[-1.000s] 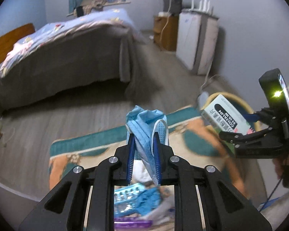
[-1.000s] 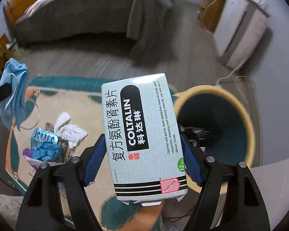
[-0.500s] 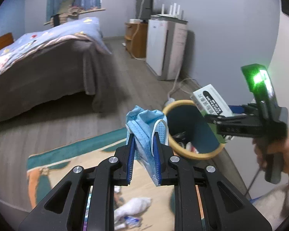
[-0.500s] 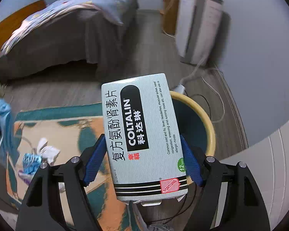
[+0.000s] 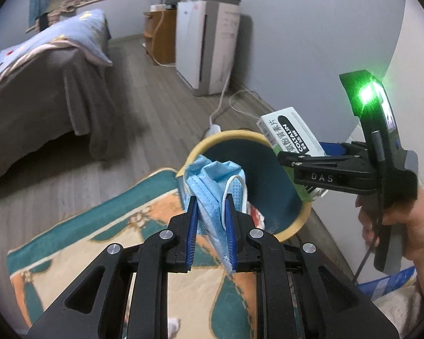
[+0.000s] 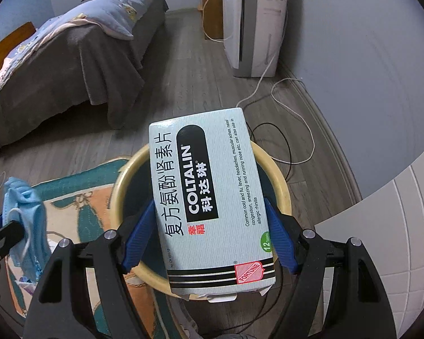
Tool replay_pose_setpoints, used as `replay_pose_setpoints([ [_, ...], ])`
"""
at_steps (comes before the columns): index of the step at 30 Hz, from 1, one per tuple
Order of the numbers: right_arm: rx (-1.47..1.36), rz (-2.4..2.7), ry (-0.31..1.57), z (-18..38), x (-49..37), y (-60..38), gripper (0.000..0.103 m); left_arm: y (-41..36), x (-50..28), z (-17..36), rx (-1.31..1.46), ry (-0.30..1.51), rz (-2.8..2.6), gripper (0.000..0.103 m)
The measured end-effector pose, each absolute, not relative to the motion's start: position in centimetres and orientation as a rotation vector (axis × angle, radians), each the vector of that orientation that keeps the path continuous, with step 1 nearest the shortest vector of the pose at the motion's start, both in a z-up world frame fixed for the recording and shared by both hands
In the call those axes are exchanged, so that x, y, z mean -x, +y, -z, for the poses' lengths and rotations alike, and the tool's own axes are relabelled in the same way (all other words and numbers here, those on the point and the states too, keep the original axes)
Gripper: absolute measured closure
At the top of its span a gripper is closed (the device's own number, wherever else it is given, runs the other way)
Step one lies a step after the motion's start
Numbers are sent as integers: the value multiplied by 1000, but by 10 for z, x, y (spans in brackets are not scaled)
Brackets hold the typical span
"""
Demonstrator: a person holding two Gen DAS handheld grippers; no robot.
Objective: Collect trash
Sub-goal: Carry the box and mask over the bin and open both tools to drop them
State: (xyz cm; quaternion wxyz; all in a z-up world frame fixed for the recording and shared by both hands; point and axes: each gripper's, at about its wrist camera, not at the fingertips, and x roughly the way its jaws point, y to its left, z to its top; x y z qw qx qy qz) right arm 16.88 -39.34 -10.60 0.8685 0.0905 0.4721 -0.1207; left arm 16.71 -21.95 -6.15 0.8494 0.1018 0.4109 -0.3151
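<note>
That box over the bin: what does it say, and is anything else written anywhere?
Box: "COLTALIN"
Box: "复方氨酚肾素片", "科达琳", "幸福"
Box: "Common cold and flu, fever, headaches... allergic rhinitis"
Box, green dot: "12"; the word after it is too small
Box, red badge: "FORTUNE"
Box, edge code: too small
Right hand-held gripper: "DAS"

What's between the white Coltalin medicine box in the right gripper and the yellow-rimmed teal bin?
Nothing visible. The white cardboard Coltalin medicine box, clamped in the right gripper, hangs over the open mouth of the yellow-rimmed teal bin. The left gripper, with its blue face mask, sits at the bin's rug-side rim.
</note>
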Motion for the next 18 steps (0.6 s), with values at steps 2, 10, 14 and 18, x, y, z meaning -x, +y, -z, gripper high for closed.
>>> replay_pose_setpoints([
  [2, -198, 259, 989, 107, -169, -398, 30, -229, -170, 64, -232, 864, 673, 84],
  [10, -213, 274, 994, 111, -171, -404, 30, -250, -180, 79, -258, 871, 709, 83],
  [14, -222, 279, 994, 112, -172, -403, 30, -257, -189, 86, -257, 871, 708, 83],
  [18, -228, 285, 988, 111, -172, -405, 29, -263, -197, 87, -238, 861, 710, 76],
])
